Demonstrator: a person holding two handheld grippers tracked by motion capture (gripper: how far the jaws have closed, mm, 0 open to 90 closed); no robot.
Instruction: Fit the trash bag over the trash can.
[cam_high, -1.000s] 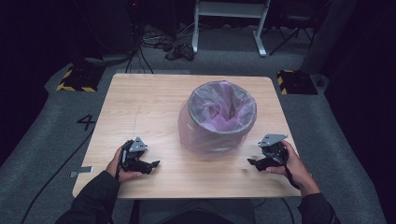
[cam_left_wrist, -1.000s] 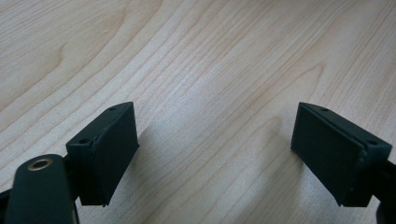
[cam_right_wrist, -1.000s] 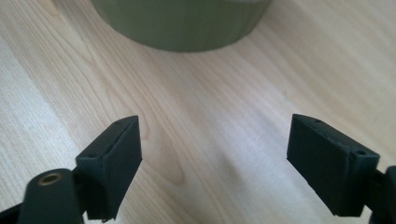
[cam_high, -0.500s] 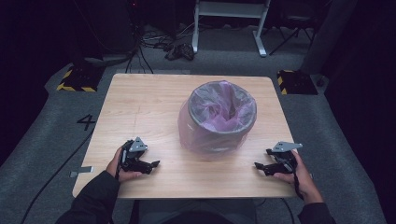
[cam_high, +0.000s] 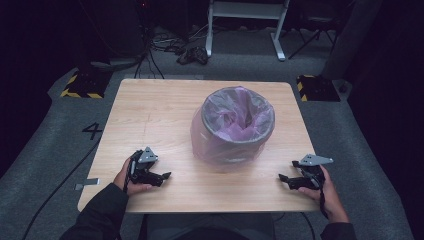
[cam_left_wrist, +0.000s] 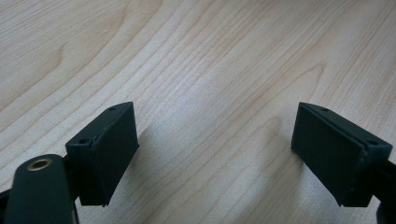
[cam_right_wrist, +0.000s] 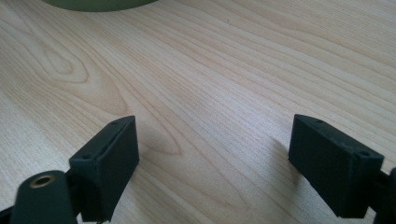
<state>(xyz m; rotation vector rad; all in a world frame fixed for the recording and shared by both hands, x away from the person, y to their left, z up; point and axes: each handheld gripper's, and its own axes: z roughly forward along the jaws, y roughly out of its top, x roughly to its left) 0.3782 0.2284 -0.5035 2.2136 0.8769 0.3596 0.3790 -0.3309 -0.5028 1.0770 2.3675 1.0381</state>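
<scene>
- Left gripper: its two black jaws stand wide apart with nothing between them, only bare wood grain of the desk showing in the gap.
- In the high view the left gripper rests near the desk's front-left corner, jaws pointing toward the right edge, a grey plate on top, held in the left hand.
- Right gripper: its jaws are also spread wide and hold nothing; plain wood lies between them.
- In the high view the right gripper sits near the front-right corner, close to the right edge, jaws pointing toward the left edge, held in the right hand.
- At the top edge of the right gripper view a curved dark strip shows, the base of the bin, well apart from the jaws.
- The bin stands upright around the desk's middle, a little toward the right edge, between the two grippers and farther from the front edge than both.
- A thin pink bag lines the bin, folds over its rim and hangs loosely down the outside; neither gripper touches it.
- Dark sleeves come in from the front edge of the desk.
- Around the desk is grey floor, with a "4" marked to the left.
</scene>
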